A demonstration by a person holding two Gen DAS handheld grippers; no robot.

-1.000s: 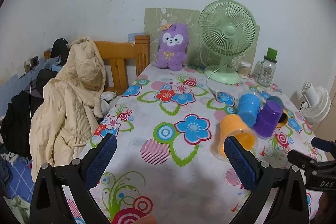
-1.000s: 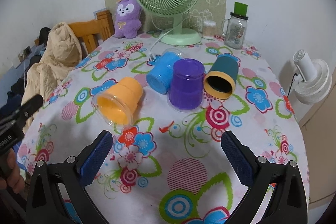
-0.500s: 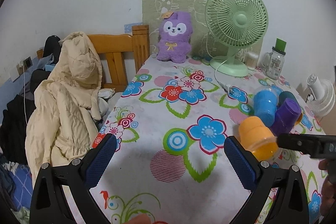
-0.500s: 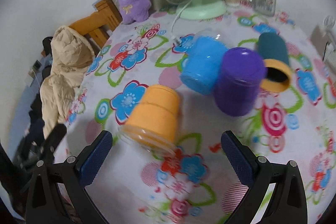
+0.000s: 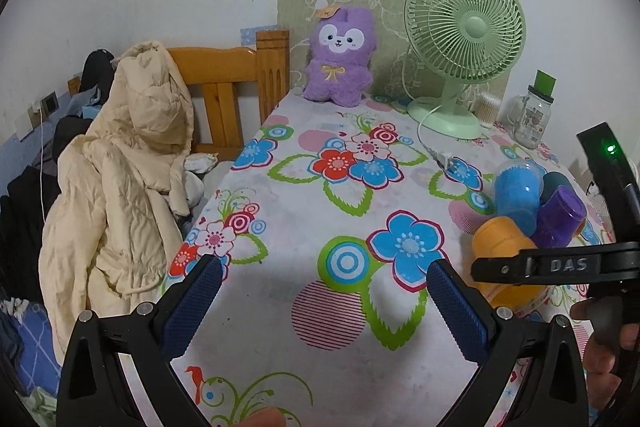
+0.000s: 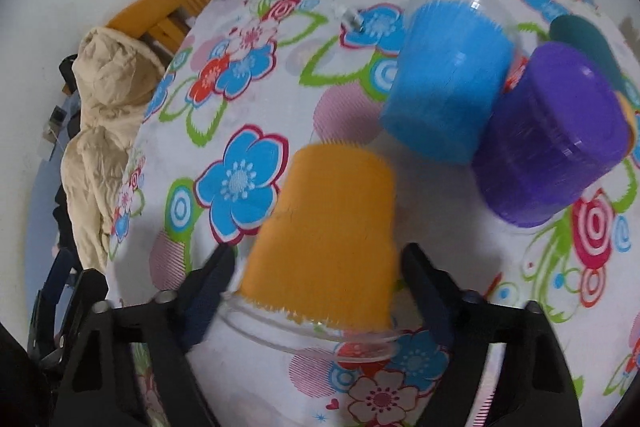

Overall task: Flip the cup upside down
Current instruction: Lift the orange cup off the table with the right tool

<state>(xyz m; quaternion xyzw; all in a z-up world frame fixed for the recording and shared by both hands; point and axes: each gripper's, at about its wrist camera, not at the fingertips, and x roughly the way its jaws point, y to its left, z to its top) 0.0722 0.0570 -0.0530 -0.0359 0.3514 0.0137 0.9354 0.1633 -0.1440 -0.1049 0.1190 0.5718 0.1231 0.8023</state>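
Note:
An orange cup (image 6: 324,231) lies on its side on the flowered tablecloth, its clear rim toward me. My right gripper (image 6: 316,279) is open with its fingers on either side of the cup's rim end; I cannot tell whether they touch it. In the left wrist view the orange cup (image 5: 500,239) sits at the right, partly hidden behind the right gripper's arm. My left gripper (image 5: 324,303) is open and empty above the near table edge. A blue cup (image 6: 444,79), a purple cup (image 6: 552,139) and a dark teal cup (image 6: 580,35) lie just beyond.
A green fan (image 5: 460,39), a purple plush (image 5: 340,59), a glass jar (image 5: 536,111) and a swab box (image 5: 488,107) stand at the far end of the table (image 5: 304,219). A chair with a beige coat (image 5: 120,179) stands at the left. The fan's cord (image 5: 436,155) lies near the cups.
My right gripper has moved down and forward until its fingers straddle the orange cup. The left gripper has drifted slightly; it stays open and empty.

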